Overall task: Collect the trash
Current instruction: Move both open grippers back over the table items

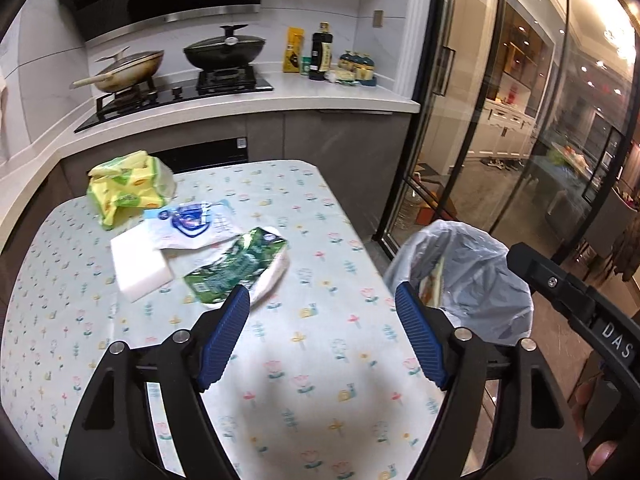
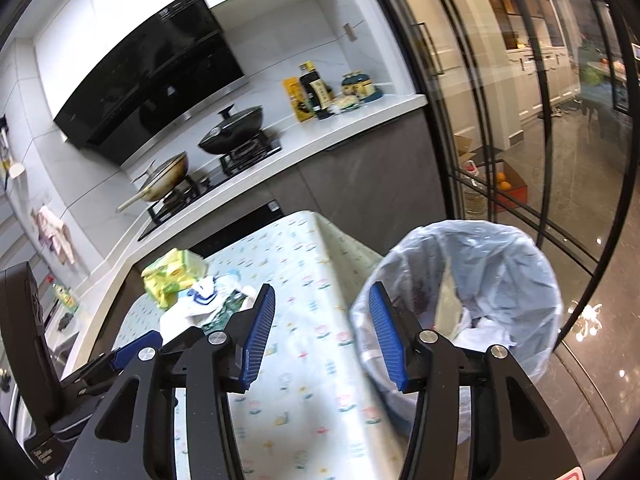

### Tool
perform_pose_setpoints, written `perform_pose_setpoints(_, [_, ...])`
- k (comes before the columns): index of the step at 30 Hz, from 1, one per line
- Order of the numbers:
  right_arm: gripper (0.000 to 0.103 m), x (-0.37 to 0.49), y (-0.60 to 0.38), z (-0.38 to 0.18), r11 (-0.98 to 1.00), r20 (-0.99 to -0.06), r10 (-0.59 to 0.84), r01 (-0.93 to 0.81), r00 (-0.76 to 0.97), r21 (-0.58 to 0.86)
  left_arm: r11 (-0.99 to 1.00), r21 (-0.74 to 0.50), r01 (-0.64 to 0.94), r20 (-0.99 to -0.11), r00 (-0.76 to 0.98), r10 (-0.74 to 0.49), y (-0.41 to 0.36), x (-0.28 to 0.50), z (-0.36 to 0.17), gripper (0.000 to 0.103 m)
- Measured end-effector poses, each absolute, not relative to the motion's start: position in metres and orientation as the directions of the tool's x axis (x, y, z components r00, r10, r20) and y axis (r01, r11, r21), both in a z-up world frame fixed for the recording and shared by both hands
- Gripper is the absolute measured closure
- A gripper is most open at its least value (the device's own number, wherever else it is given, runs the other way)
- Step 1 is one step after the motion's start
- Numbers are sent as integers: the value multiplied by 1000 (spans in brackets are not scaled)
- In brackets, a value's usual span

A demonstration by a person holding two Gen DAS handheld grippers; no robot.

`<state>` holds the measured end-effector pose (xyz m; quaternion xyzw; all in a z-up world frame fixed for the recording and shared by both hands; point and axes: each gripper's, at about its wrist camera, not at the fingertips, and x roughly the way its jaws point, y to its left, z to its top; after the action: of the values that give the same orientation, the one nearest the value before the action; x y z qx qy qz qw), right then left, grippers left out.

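Over the table's near edge, the left wrist view has the left gripper (image 1: 322, 300) hovering with its blue pads (image 1: 224, 336) spread wide and nothing between them. On the floral tablecloth (image 1: 312, 364), toward the far left corner, lies the trash: a crumpled yellow-green package (image 1: 128, 186), a white-and-blue wrapper (image 1: 192, 226) overlapping a white sponge block (image 1: 138, 266), and a green wrapper (image 1: 236, 266) just beyond the left pad. Off the table's right edge stands the bin with its pale liner bag (image 1: 476, 276), some paper already inside. Part of the right gripper's black body (image 1: 568, 292) shows past it.

Switching to the right wrist view, the right gripper (image 2: 322, 304) hangs above the table's right edge, its fingers parted and holding nothing. The lined bin (image 2: 500, 276) sits just beside that edge, crumpled white trash visible at its bottom. The yellow-green package (image 2: 172, 276) and the wrappers (image 2: 212, 300) cluster at the far left of the table, with the left gripper (image 2: 132, 350) low near them.
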<state>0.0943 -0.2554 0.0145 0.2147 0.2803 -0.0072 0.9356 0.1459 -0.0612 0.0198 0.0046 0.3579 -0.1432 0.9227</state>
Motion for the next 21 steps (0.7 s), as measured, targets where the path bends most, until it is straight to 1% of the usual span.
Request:
perform_pose_setpoints(5, [49, 102, -227, 17, 916, -532, 131, 103, 837, 387, 970, -104, 221, -662, 713, -234, -27, 150, 20, 31])
perform_pose_setpoints(13, [49, 118, -182, 14, 925, -555, 173, 59, 814, 376, 982, -122, 142, -661, 727, -187, 34, 158, 17, 28])
perform_pose_setpoints(18, [49, 135, -158, -1, 920, -586, 199, 55, 785, 387, 987, -133, 92, -675, 721, -158, 69, 166, 8, 28])
perform_pose_setpoints(21, [49, 145, -147, -13, 917, -606, 215, 55, 766, 395, 989, -135, 65, -680, 719, -141, 86, 171, 3, 23])
